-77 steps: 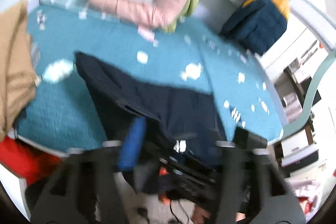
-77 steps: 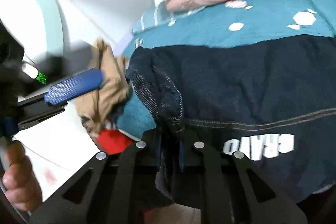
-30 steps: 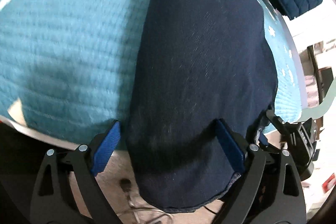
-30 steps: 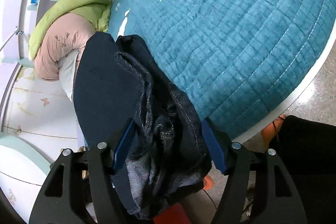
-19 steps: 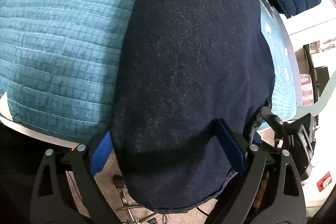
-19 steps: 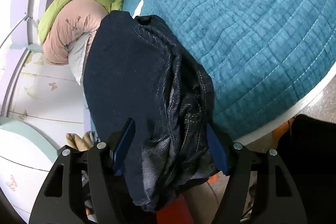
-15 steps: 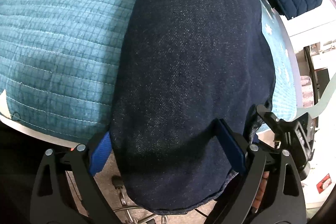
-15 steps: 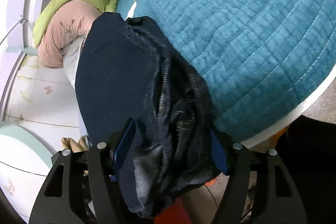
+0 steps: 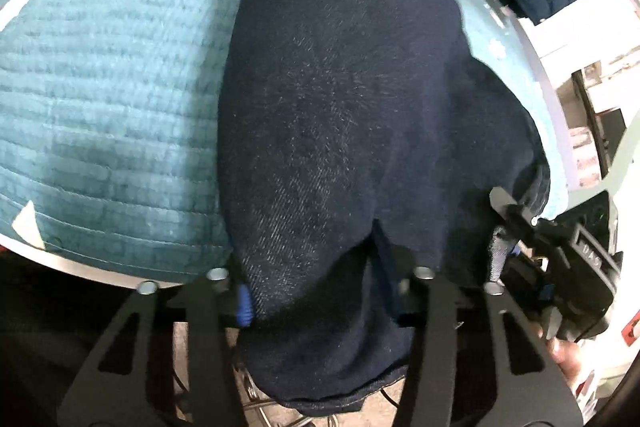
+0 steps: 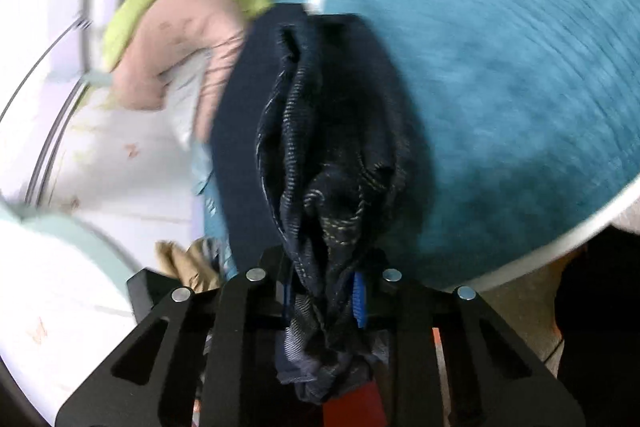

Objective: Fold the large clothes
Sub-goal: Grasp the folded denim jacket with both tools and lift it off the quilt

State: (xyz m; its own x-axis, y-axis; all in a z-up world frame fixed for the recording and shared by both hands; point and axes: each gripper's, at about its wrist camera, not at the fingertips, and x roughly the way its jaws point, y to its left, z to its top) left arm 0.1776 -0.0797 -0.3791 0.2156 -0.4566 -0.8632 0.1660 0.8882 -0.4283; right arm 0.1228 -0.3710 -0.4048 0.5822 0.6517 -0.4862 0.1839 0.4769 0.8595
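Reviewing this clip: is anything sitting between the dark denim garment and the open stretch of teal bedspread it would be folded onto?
Nothing visible. Both grippers, left and right, are shut on the denim garment, and the teal bedspread beside it shows bare quilting. The pink and green bedding sits at the far end.

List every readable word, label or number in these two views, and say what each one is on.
None can be read.
Pale marks on the other hand-held gripper in the left wrist view: too blurred.
Red label at the right edge: too small.
The dark denim garment shows no print.
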